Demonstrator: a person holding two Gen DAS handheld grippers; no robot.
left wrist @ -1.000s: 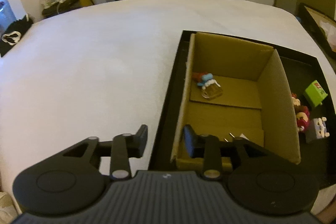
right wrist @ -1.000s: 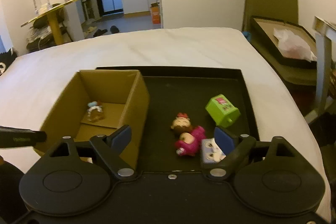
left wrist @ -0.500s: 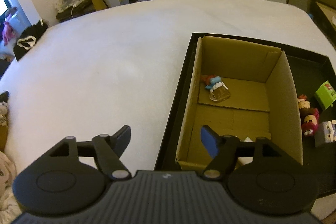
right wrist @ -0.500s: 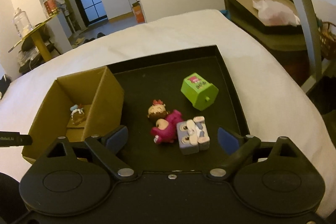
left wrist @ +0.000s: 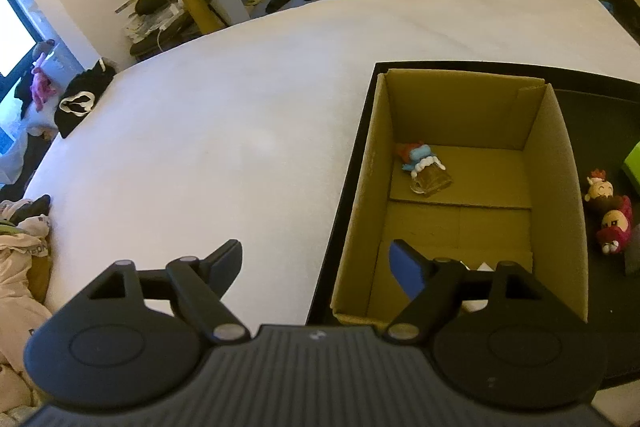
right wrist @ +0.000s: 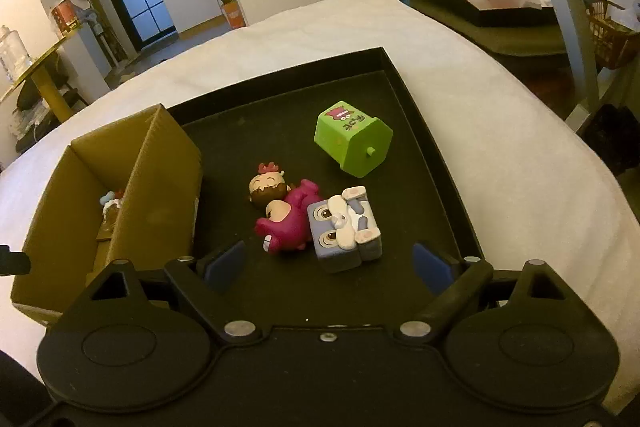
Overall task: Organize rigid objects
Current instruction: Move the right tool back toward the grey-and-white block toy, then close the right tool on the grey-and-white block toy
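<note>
**Both claws spread over the tray, nothing pinched**

The left claw [left wrist: 316,267] hung with its jaws opening wide and nothing between them. One finger sat over the white bedcover [left wrist: 200,131], the other over the near end of the cardboard box [left wrist: 560,187], so the box's near left wall and the tray's edge lay in the gap. Ahead of that claw, toward the far end of the box floor, lay a small figure [left wrist: 424,169] in red, blue and brown, apart from the walls.

The right claw [right wrist: 330,265] was also spread, its jaws drawing in slightly, gripping nothing. Just ahead of it, between the lines of its two fingers, lay a grey block toy [right wrist: 346,229] on its back. Touching that block on the left was a magenta figure [right wrist: 288,221], and against the magenta one, a little farther off, a small brown doll [right wrist: 269,189] with a red tuft. Farther ahead and slightly right, apart from the cluster, a green block [right wrist: 352,139] lay tipped on its side. All four rested on the black tray [right wrist: 432,147]. The cardboard box stood to the claw's left, inside the same tray.
</note>
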